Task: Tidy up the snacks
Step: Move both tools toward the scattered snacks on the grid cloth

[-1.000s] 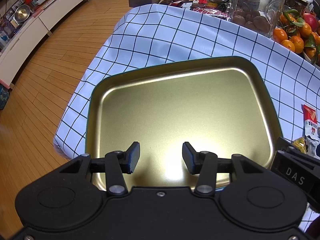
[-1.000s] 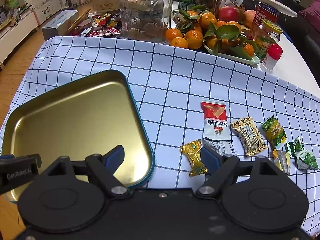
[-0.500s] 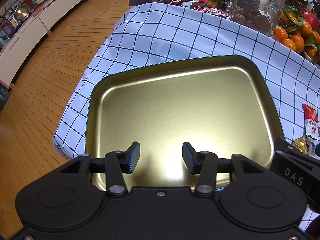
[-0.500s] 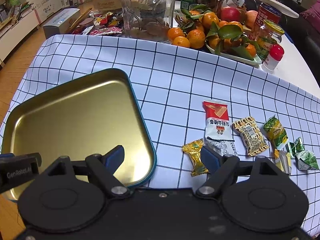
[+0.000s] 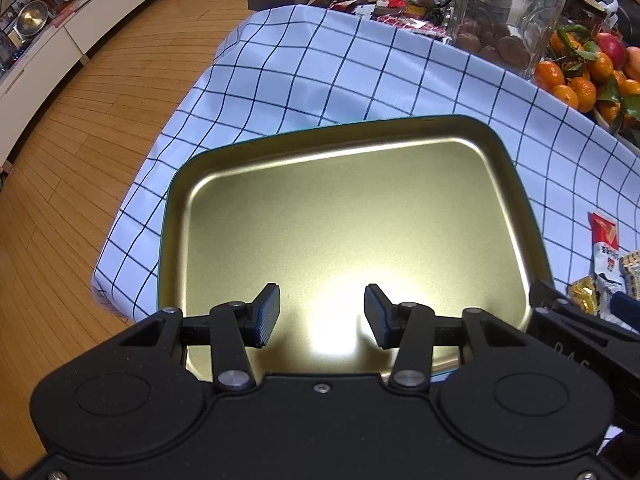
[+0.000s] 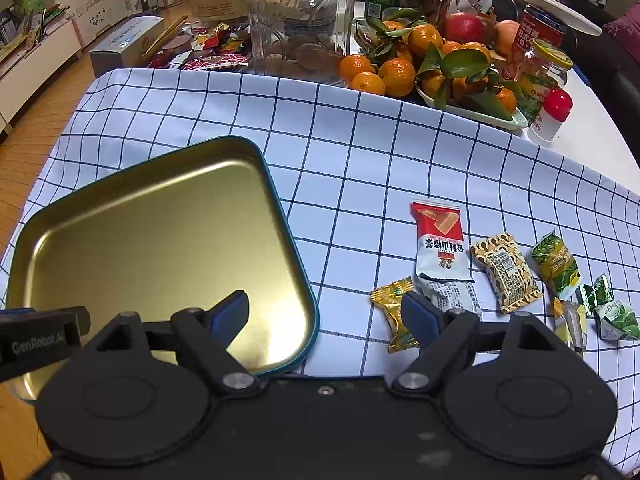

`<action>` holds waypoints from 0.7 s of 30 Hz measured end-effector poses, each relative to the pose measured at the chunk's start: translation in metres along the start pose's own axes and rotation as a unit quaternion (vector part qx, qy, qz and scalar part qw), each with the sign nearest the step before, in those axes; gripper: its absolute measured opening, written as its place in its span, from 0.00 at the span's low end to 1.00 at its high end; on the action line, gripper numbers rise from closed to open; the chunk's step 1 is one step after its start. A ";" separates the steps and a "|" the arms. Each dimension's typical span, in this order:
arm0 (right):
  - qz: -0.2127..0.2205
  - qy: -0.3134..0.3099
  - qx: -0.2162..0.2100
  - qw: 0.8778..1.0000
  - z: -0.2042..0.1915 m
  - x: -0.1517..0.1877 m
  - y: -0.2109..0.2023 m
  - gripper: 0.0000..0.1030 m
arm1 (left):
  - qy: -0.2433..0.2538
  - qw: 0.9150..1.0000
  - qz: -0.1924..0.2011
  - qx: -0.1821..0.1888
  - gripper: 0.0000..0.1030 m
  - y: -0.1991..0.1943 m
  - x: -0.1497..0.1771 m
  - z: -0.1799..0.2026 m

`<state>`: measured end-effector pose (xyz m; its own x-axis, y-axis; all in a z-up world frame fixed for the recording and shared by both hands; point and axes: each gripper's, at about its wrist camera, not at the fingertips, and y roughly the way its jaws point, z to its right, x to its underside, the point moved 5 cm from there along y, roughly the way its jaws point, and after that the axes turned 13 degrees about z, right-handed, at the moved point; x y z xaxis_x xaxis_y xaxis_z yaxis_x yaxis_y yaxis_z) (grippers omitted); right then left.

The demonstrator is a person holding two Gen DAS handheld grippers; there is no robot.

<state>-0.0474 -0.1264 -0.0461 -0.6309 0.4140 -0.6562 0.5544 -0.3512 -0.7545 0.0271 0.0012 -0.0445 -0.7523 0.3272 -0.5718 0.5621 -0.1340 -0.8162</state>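
Observation:
A gold metal tray with a teal rim (image 5: pixel 520 184) (image 6: pixel 280 208) lies on the checked tablecloth with nothing in it. My left gripper (image 5: pixel 322 314) is open and empty above the tray's near part. My right gripper (image 6: pixel 326 314) is wide open and empty, over the tray's right edge. To the right lie loose snacks: a yellow candy (image 6: pixel 394 312), a red-and-white packet (image 6: pixel 440 252), a tan patterned packet (image 6: pixel 504 270), a green-yellow packet (image 6: pixel 556 262) and small green wrapped pieces (image 6: pixel 612 312). The red-and-white packet (image 5: pixel 606 244) and yellow candy (image 5: pixel 584 298) show at the right of the left wrist view.
At the table's back stand a glass jar (image 6: pixel 300 12), a dish of tangerines (image 6: pixel 424 68), cans and small jars (image 6: pixel 544 76), and a heap of wrappers (image 6: pixel 208 48). The cloth's left edge (image 5: pixel 132 216) drops to a wooden floor.
Both grippers have shifted slightly, so the scene sits a little lower in each view. Neither gripper has opened or shut, and nothing on the table has moved.

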 end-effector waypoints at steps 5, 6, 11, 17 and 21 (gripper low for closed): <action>0.001 0.009 -0.004 1.000 0.004 0.000 -0.003 0.83 | 0.008 1.000 0.029 0.005 0.53 -0.006 -0.007 0.008; 0.004 0.007 -0.002 1.000 0.006 0.000 -0.004 0.83 | 0.013 0.999 0.033 0.008 0.52 -0.007 -0.008 0.011; 0.012 0.004 0.007 1.000 0.023 0.000 -0.009 0.78 | 0.031 0.998 0.042 0.045 0.52 -0.013 -0.007 0.034; 0.033 0.026 0.037 0.998 0.067 -0.003 -0.023 0.75 | 0.052 0.994 0.035 0.094 0.52 -0.022 0.001 0.072; 0.032 0.063 0.059 0.996 0.114 -0.001 -0.029 0.73 | 0.065 0.989 0.019 0.133 0.52 -0.026 0.009 0.102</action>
<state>-0.1243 -0.2123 -0.0246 -0.5189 0.4868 -0.7027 0.5195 -0.4733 -0.7114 -0.0300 -0.0877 -0.0367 -0.6723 0.4316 -0.6014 0.4658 -0.3848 -0.7968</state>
